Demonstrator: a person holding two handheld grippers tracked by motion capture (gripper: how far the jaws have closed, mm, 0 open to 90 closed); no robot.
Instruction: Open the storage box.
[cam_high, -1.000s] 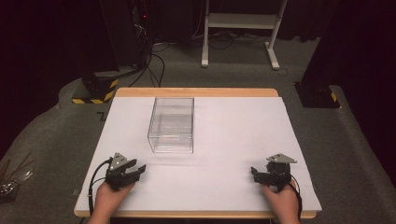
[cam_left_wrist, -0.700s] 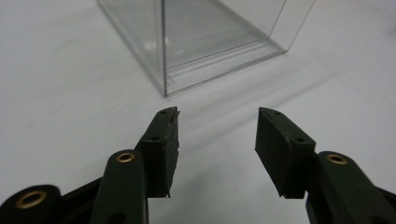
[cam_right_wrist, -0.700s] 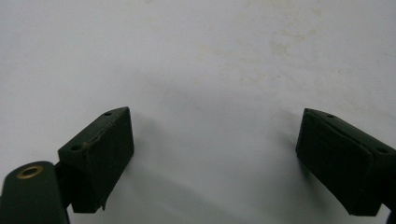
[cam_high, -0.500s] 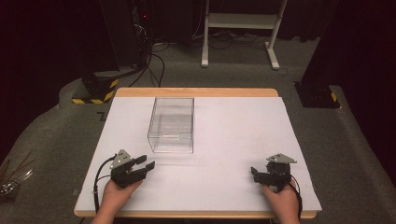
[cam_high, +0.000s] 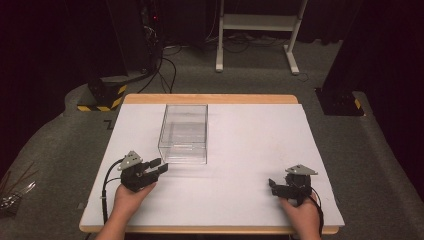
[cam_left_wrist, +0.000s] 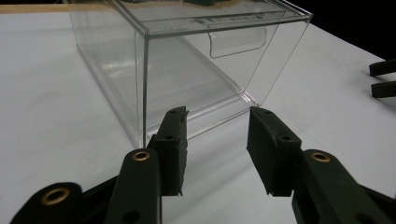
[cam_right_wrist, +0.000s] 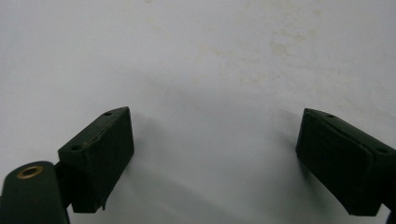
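A clear plastic box (cam_high: 184, 134) stands empty on the white table (cam_high: 255, 135), left of centre. My left gripper (cam_high: 160, 166) hovers just short of the box's near left corner and points at it. In the left gripper view the box (cam_left_wrist: 187, 60) rises right ahead of my left gripper (cam_left_wrist: 217, 140). Its jaws stand partly apart and have just been closing, with nothing between them. My right gripper (cam_high: 272, 186) rests near the front right of the table. In its own view my right gripper (cam_right_wrist: 215, 154) is wide open over bare white surface.
The other hand's two black jaw tips (cam_left_wrist: 383, 77) show at the right edge of the left gripper view. On the floor behind the table are a yellow-and-black striped base (cam_high: 102, 95), cables, a white stand (cam_high: 255, 40) and a black base (cam_high: 340, 102).
My left gripper has lifted and moved forward and right toward the box's near corner, its jaws a little narrower. The right gripper and the box have stayed put.
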